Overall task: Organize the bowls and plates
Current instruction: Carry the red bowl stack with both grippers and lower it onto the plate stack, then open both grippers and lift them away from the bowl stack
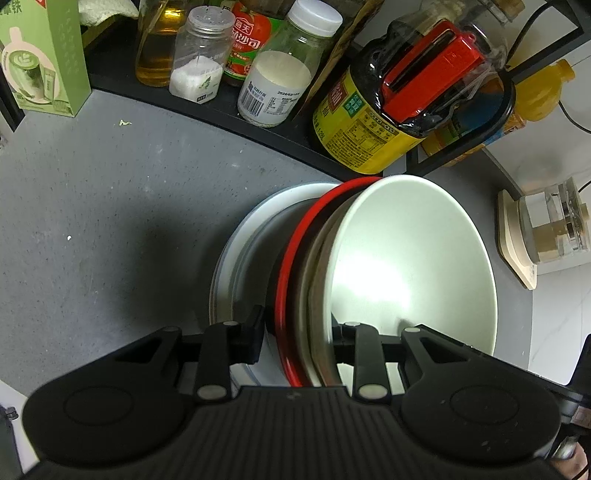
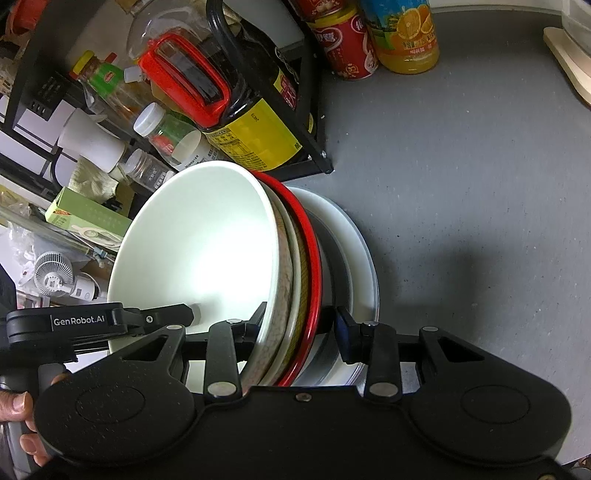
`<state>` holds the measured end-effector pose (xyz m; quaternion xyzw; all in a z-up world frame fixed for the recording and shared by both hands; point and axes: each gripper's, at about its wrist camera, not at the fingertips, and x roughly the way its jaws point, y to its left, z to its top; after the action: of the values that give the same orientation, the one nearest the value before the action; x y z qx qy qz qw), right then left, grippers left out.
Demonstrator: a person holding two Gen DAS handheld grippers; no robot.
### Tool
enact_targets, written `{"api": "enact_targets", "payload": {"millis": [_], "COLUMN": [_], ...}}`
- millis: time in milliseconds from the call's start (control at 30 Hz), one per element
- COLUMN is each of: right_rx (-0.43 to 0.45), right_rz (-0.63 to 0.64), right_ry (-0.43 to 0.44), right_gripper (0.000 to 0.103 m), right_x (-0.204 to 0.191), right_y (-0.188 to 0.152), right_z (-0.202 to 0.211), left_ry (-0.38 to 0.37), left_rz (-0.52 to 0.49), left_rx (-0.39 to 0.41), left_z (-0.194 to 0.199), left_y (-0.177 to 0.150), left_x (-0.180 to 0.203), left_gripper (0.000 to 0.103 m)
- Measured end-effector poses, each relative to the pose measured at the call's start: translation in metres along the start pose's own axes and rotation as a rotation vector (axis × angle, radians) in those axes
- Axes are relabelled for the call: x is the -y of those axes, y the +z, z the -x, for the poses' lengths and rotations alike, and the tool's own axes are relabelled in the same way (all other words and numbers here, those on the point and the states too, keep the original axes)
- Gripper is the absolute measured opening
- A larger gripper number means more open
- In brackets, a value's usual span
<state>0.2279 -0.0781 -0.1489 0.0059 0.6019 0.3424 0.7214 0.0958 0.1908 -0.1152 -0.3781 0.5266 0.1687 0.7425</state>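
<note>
A nested stack is gripped from two sides: a white bowl on top, a speckled beige bowl under it, and a red-rimmed dish at the bottom. My left gripper is shut on the stack's rim, one finger inside the white bowl and one behind the red dish. My right gripper is shut on the opposite rim in the same way. A white plate lies on the counter just beyond the stack, outside both grips. I cannot tell whether the stack touches it.
A black wire rack close behind the stack holds a soy sauce jug, a milk bottle and a salt shaker. Drink bottles stand on the grey counter. A glass kettle on a wooden board sits right. A hand holds the left gripper's handle.
</note>
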Motion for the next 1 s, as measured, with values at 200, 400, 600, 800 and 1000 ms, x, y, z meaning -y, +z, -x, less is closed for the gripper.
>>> {"api": "enact_targets", "payload": {"millis": [200, 400, 600, 800, 1000], "right_rx": [-0.002, 0.009, 0.094, 0.208, 0.311], "right_rz": [-0.019, -0.051, -0.068, -0.077, -0.086], "right_ry": [0.01, 0.032, 0.063, 0.023, -0.039], "right_gripper": [0.037, 0.042, 0.057, 0.082, 0.094], "right_x": [0.002, 0.004, -0.001, 0.0, 0.008], "right_y": [0.003, 0.002, 0.003, -0.002, -0.024], "right_z": [-0.002, 0.0, 0.017, 0.047, 0.079], "left_ry": [-0.005, 0.005, -0.005, -0.024, -0.04], "left_rz": [-0.021, -0.106, -0.183, -0.245, -0.289], "left_rx": [-0.015, 0.001, 0.029, 0.086, 0.178], "left_z": [-0.001, 0.005, 0.012, 0.021, 0.042], "left_y": [0.003, 0.014, 0.032, 0.04, 0.024], "left_x": [0.002, 0.009, 0.018, 0.032, 0.048], "left_gripper": [0.03, 0.032, 0.04, 0.058, 0.084]}}
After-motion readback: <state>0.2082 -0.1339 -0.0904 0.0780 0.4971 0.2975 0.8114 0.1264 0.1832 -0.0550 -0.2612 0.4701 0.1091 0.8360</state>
